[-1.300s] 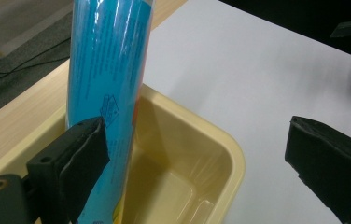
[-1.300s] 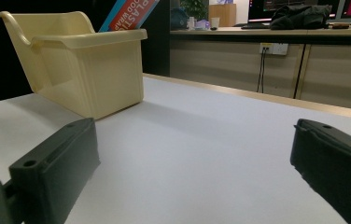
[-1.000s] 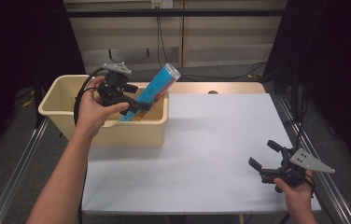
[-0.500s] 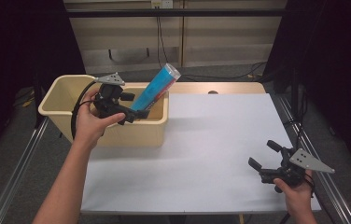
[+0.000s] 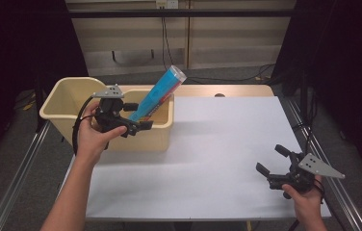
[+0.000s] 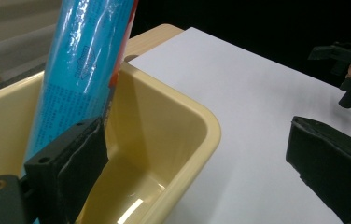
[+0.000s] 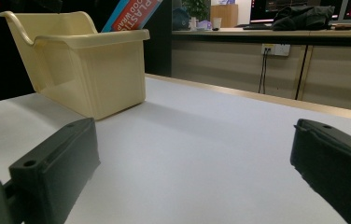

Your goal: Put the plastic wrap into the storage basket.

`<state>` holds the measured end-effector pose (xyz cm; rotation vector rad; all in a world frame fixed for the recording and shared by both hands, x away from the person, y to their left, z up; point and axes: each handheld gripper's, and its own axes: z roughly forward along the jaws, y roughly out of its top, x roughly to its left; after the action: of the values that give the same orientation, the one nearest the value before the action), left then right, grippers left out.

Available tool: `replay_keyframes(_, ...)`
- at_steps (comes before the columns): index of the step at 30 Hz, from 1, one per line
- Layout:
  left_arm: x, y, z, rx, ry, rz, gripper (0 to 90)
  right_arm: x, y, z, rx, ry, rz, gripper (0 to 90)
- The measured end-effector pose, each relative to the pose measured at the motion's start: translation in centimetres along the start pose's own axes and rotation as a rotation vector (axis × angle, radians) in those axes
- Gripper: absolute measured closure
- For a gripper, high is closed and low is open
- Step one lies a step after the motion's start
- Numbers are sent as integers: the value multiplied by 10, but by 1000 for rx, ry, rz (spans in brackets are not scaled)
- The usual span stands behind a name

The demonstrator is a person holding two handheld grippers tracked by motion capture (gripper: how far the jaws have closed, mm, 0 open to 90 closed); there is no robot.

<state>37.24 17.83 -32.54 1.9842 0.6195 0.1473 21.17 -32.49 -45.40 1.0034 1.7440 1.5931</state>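
Just beside the released left tongs (image 5: pixel 138 126), a blue plastic-wrap box (image 5: pixel 157 95) leans steeply in the yellow bin (image 5: pixel 68 91), likely to topple out if nudged; the right tongs (image 5: pixel 273 160) are also released.

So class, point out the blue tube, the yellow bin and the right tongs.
Blue tube (image 5: pixel 157 96), high view, middle of its side.
Yellow bin (image 5: pixel 162 126), high view, near rim.
Right tongs (image 5: pixel 271 160), high view, between the tips.
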Motion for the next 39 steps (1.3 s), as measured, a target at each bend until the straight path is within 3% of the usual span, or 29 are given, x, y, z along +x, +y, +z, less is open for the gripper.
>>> replay_keyframes(16, -8, -32, -6, -59, -10, -9, 59, 1, -1, 1, 6, 4, -3, 7)
replay_keyframes(24, -14, -44, -9, -115, -4, 23, 55, 1, -1, 1, 7, 5, -7, 7)
replay_keyframes(35, -17, -61, -11, -125, 17, 19, 56, 1, -1, 1, 10, 3, -8, 7)
replay_keyframes(39, -18, -68, -12, -136, 22, 36, 56, 1, -1, 1, 12, 3, -6, 7)
